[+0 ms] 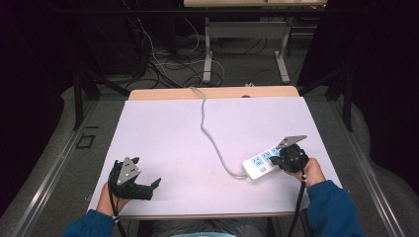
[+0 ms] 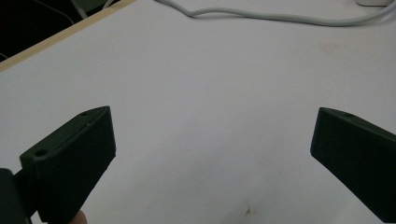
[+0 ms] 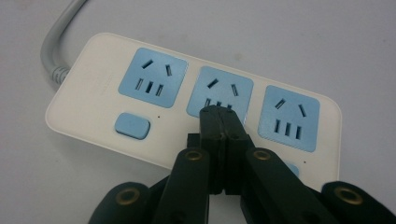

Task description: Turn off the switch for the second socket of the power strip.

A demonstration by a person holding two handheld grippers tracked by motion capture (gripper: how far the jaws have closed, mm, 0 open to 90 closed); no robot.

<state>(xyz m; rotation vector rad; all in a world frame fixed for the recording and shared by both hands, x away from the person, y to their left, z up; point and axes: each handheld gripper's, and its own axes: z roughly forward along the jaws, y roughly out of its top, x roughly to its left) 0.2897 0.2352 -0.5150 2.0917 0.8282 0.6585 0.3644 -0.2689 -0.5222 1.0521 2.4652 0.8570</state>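
We see a dark room with tangled cables on the floor [image 1: 163, 64] and the legs of another table [image 1: 245, 37] at the top of the high view; the middle of the frame holds the counter [image 1: 168, 133], covered in white with a wooden edge along its far side.

In the lower right of the high view lies a white power strip [image 1: 260, 163] with blue sockets, set at a slant on the counter. Its grey cord [image 1: 207, 129] runs from the strip's left end up through the middle of the frame and over the far edge. The right gripper [image 1: 282, 157] sits over the strip's right part, held by a hand in a blue sleeve [image 1: 328, 207]. In the right gripper view, its jaws are pressed together with nothing between them, and their tips meet right at the lower edge of the middle socket [image 3: 219, 91] of three; we cannot tell whether they touch it. A blue switch [image 3: 132, 126] sits below the left socket.

The left gripper [image 1: 150, 186] is in the lower left of the high view, well apart from the strip. In the left gripper view, its jaws stand wide over bare white counter, holding nothing, with the cord crossing the top of that frame.
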